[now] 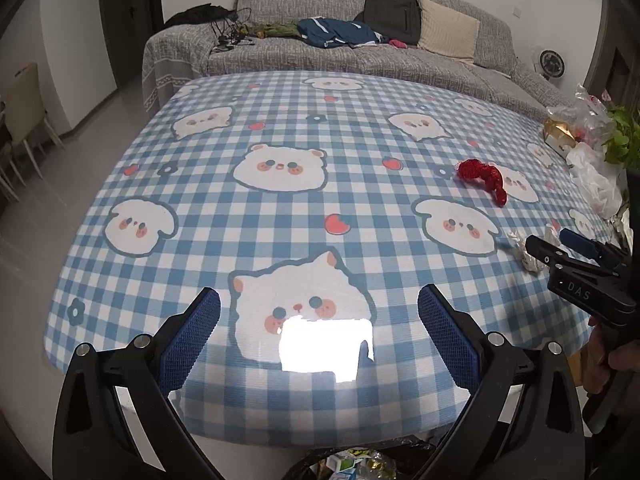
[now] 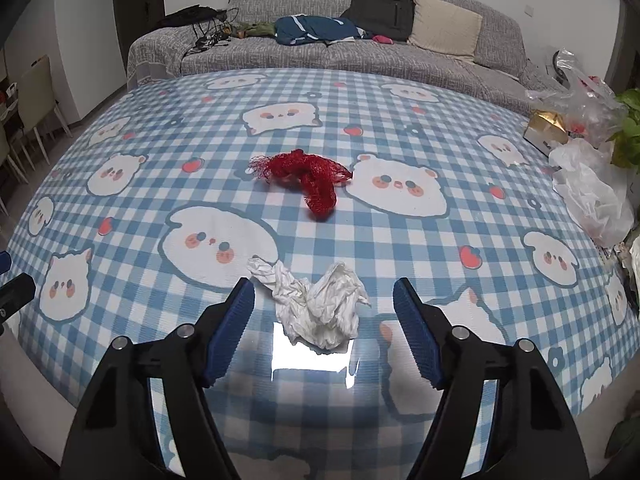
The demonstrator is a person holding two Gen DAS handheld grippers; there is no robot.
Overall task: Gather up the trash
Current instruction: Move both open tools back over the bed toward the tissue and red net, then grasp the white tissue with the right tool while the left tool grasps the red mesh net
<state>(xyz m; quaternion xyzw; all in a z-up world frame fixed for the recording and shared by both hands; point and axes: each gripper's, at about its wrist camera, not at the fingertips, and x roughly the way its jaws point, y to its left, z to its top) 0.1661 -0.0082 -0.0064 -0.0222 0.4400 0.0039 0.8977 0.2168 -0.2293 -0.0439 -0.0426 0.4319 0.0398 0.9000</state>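
The right gripper [image 2: 324, 308] hangs low over the table [image 2: 400, 92] with its fingers spread wide, and the crumpled white tissue [image 2: 320, 304] lies between them, not yet touched. Judged from here, a shallow close could pinch only a loose fold, so the wad tears or slips free on the glossy cloth. The tissue looks soft, creased and twisted into two lobes. Just beyond the tissue lies a red mesh net [image 2: 308, 180], limp and frayed. Well to the tissue's left, the left gripper [image 1: 320, 320] hovers, spread apart and empty, above a trash bin [image 1: 360, 466] with wrappers.
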